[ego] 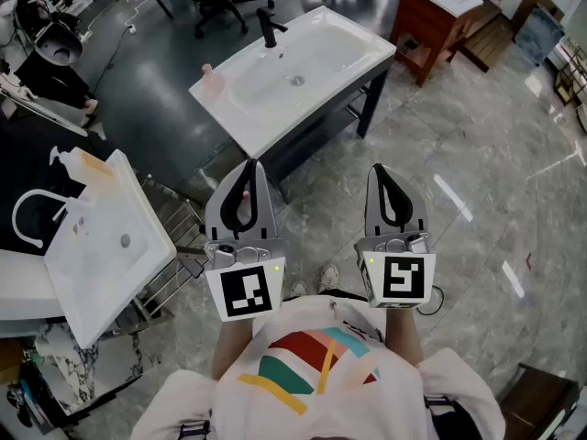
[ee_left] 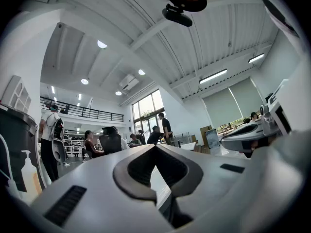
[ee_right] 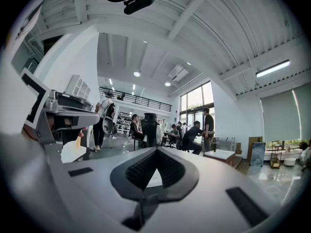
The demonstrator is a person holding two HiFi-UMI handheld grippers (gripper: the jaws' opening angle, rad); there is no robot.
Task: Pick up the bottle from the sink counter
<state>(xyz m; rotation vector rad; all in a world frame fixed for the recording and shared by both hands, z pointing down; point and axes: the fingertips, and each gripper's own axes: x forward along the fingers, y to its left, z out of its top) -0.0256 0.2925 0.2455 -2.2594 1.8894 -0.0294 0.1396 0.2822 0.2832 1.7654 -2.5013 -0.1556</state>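
A small pale pink bottle (ego: 212,81) stands on the left corner of the white sink counter (ego: 348,58) ahead of me, near its black faucet (ego: 268,27). A pump bottle with orange liquid (ego: 81,162) stands on a second white sink (ego: 138,264) at my left; it also shows as the pump bottle (ee_left: 26,171) in the left gripper view. My left gripper (ego: 249,168) and right gripper (ego: 381,170) are held side by side close to my chest, pointing forward, well short of both sinks. Both are shut with nothing between the jaws.
The grey marble floor (ego: 477,181) lies between me and the sink counter. A brown cabinet with a white top (ego: 440,12) stands at the back right, and office chairs (ego: 220,3) behind. Several people (ee_right: 194,132) sit and stand in the far hall.
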